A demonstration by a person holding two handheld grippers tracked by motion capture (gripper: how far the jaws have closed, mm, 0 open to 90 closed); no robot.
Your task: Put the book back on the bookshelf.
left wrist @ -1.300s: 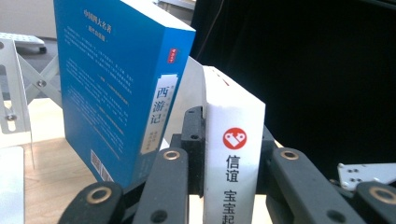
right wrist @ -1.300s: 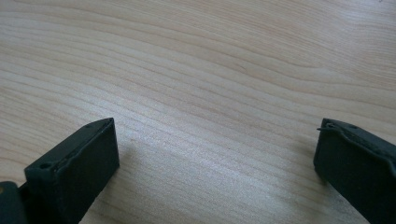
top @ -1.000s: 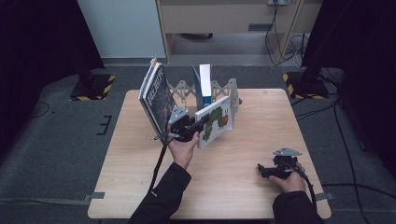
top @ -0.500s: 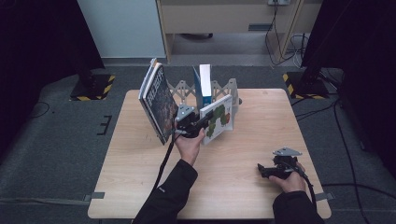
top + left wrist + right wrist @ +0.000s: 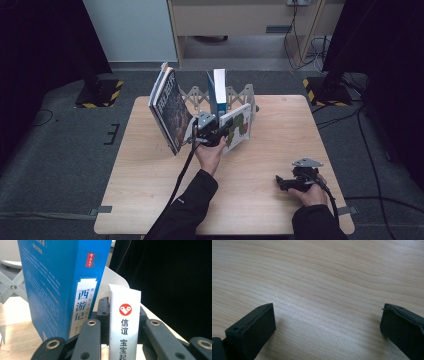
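the left gripper has its jaws clenched on the white spine of a thin book, held upright just beside the blue book that stands in the folding rack at the far side of the tabletop. a dark book leans at the rack's left end. the right gripper rests low near the front right of the tabletop, jaws released and wide apart over bare wood.

High view overhead, facing forward-down on table; gripper views close-up; right's shares tabletop with it.
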